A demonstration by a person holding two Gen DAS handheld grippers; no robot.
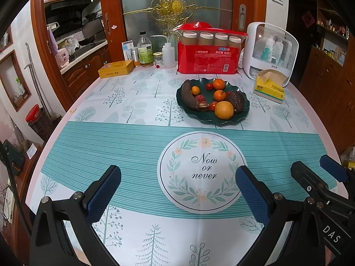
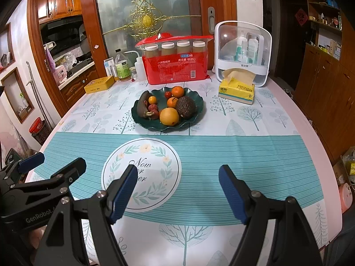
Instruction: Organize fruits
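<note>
A dark green wavy plate (image 1: 241, 116) (image 2: 195, 95) sits past the middle of the table and holds a blackened banana (image 1: 188, 96) (image 2: 142, 105), a large orange (image 1: 224, 110) (image 2: 169, 116), a dark brown avocado (image 1: 236, 100) (image 2: 186, 107), small tangerines (image 1: 219, 84) (image 2: 178, 91), lychees and cherry tomatoes. My left gripper (image 1: 177, 184) is open and empty over the near table. My right gripper (image 2: 177, 188) is open and empty beside it. The right gripper also shows in the left wrist view (image 1: 319, 168), and the left gripper in the right wrist view (image 2: 55, 164).
A red pack of paper cups (image 1: 208, 53) (image 2: 175, 59), a white organiser box (image 1: 269, 51) (image 2: 243, 51), a yellow tissue pack (image 1: 269, 88) (image 2: 236, 89), a yellow tin (image 1: 116, 68) (image 2: 99, 84) and bottles (image 1: 145, 49) stand along the far edge. The printed cloth (image 1: 111, 146) covers the table.
</note>
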